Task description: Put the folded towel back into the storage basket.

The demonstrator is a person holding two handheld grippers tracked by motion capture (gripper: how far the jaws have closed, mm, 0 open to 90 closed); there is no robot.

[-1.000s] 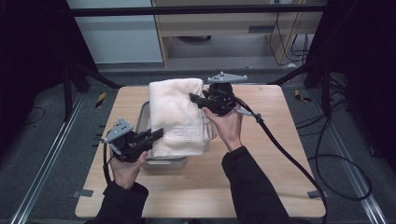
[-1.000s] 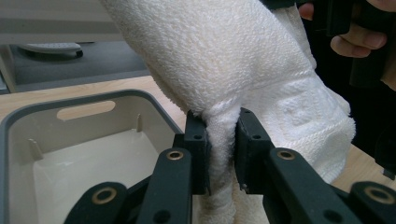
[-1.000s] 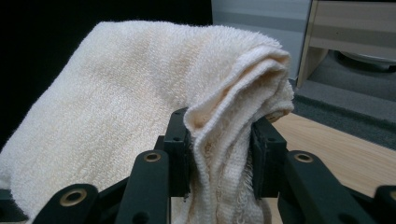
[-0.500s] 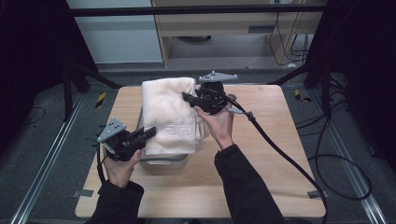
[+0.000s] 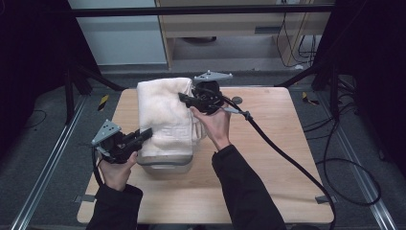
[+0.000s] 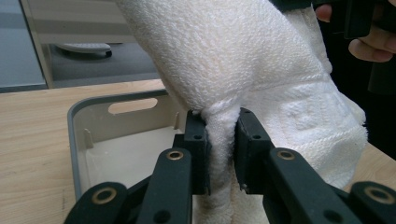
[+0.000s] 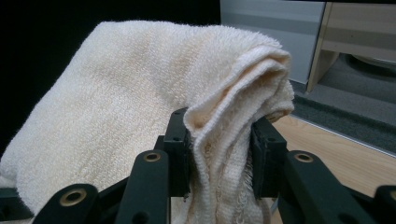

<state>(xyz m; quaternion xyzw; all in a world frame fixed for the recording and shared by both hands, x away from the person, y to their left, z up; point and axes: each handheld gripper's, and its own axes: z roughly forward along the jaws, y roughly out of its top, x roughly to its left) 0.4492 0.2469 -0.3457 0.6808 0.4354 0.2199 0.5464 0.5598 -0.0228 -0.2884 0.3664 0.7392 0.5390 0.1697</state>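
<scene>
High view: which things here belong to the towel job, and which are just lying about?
In the job:
- towel, held up over the bin
- grey bin beneath it
- left gripper and right gripper, both shut on the towel

Lying about:
- yellow-and-black item on the floor
- small dark disc on the table

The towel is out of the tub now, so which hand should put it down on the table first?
Probably the left gripper: it pinches the towel low beside the tub; the right gripper holds higher.
</scene>
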